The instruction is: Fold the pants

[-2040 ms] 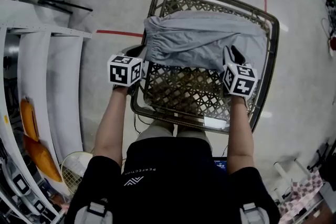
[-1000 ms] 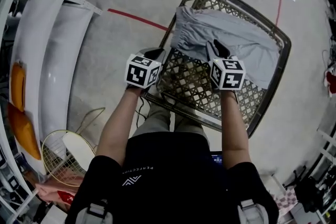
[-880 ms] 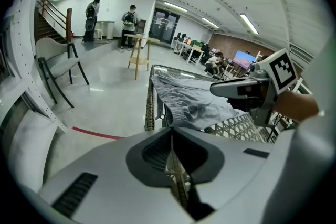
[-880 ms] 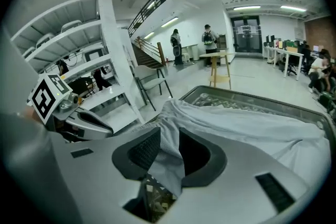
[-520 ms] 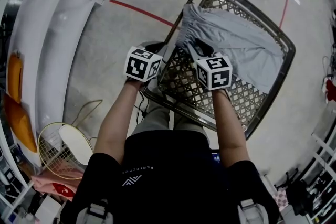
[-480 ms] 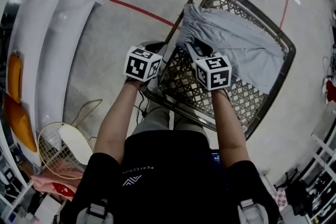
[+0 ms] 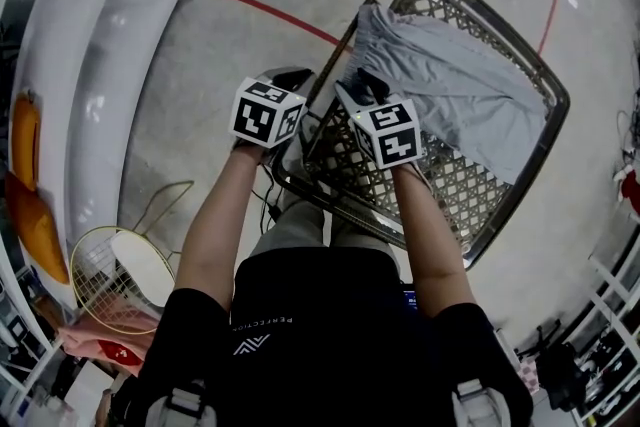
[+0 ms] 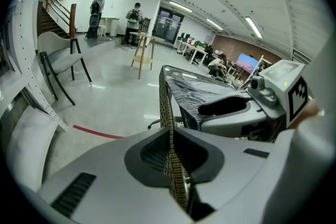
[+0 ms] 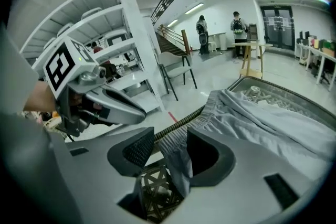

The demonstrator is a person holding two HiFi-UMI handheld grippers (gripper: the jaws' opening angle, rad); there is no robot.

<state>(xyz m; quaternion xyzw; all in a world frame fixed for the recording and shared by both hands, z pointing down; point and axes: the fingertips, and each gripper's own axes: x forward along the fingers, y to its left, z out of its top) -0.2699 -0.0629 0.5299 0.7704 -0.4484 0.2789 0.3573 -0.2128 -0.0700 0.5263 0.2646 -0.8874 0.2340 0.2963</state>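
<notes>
**A:** Head view first: the pants (image 7: 455, 85) lie across the far half of the woven tray (image 7: 556, 75), and both of our grippers are crowded at the waistband corner. What are we actually holding?

**B:** Not much cloth, tbh. Our left gripper (image 8: 173, 160) is pinched tight on the tray's woven rim, not on fabric. The jaws of our right gripper (image 9: 170, 152) are opening, with a fold of the waistband end hanging loose between them and neither pad pressing it.

**A:** So how do we do this bit well?

**B:** We'd guess we should let that fold drop flat and square before pulling the right gripper clear, so it doesn't drag back out. Keeping the left on the rim steadies the tray.

**A:** And which way do they point?

**B:** The elastic waistband sits at the corner nearest the grippers, partly over the rim. The legs run away toward the opposite corner, with the long axis along the tray's far edge.
</notes>
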